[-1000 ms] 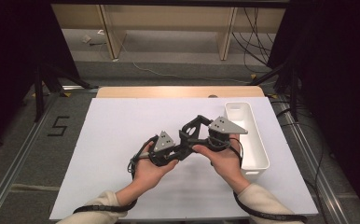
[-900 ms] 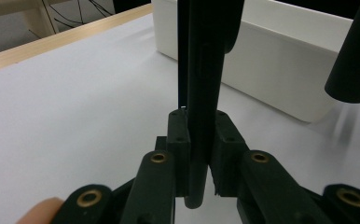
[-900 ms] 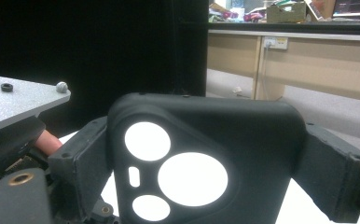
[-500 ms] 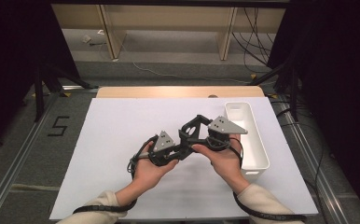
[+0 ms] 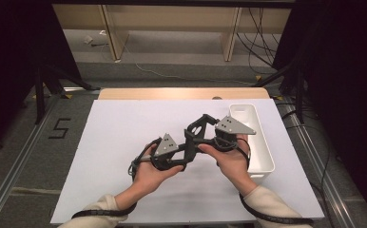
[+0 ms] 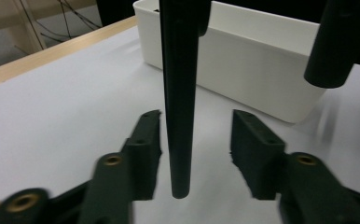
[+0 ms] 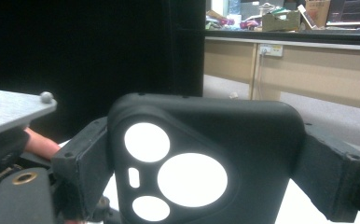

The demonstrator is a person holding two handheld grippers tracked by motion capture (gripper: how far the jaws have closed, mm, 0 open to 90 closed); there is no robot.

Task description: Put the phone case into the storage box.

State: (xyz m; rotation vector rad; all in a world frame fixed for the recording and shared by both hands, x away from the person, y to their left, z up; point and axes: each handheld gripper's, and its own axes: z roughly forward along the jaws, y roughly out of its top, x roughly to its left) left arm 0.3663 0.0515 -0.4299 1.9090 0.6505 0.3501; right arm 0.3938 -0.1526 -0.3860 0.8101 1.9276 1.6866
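Observation:
A black phone case (image 7: pixel 206 163) with round camera cut-outs stands upright between the jaws of my right gripper (image 7: pixel 208 156), which press on its two sides. In the high view the right gripper (image 5: pixel 201 130) holds the case (image 5: pixel 197 126) above the middle of the white table, pointing left. My left gripper (image 5: pixel 187 147) points toward it from the lower left. Seen from the left gripper view, the case (image 6: pixel 180 93) is edge-on, hanging down between that gripper's (image 6: pixel 196 119) parted jaws; the left jaw is close to it and the right jaw stands apart.
A long white bin (image 5: pixel 262 152) stands at the table's right side, just behind my right hand, and is the white bin (image 6: pixel 243 60) in the left gripper view. A white sheet (image 5: pixel 120 137) covers the table. Dark stands and cables lie beyond.

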